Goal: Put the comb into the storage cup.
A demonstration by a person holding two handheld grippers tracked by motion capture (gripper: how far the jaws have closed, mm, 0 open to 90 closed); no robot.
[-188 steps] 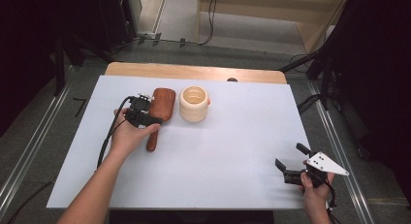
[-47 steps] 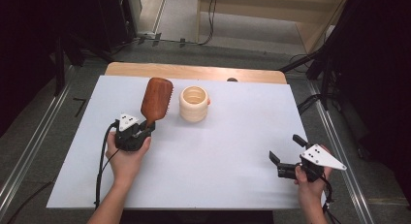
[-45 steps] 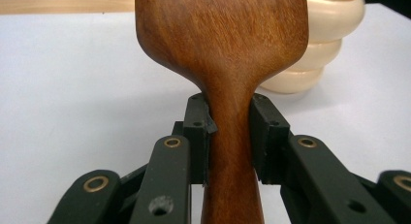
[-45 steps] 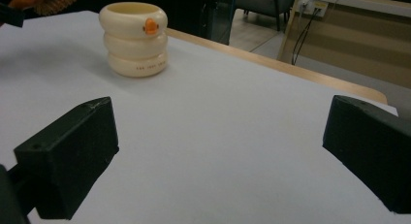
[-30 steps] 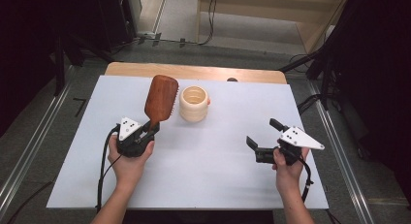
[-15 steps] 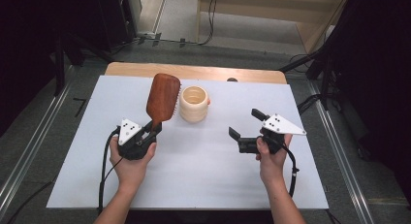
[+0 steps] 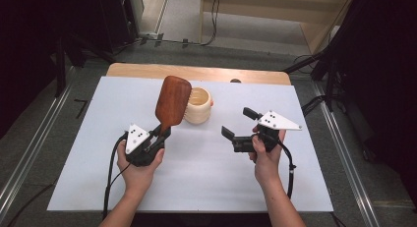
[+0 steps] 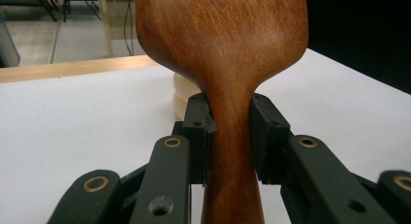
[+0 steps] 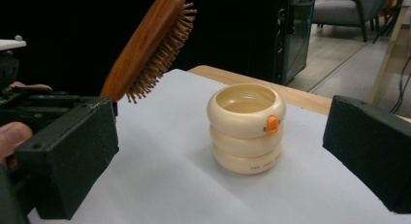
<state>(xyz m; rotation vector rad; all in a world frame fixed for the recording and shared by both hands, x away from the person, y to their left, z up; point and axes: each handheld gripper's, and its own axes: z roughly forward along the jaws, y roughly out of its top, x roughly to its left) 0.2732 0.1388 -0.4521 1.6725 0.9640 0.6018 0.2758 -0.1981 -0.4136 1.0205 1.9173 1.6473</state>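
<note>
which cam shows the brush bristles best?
Right gripper view: the brown wooden hairbrush is side-on, bristles plain. The high view and left gripper view give just its smooth back.

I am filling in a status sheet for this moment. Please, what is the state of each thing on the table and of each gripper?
Wooden hairbrush: lifted off the table, held by its handle, head up, bristles toward the cup.
Cream ribbed cup: upright on the table, open top, looks empty, untouched.
Left gripper: shut on the hairbrush handle.
Right gripper: open, holding nothing, pointed at the cup.
White table cover: flat.
</note>
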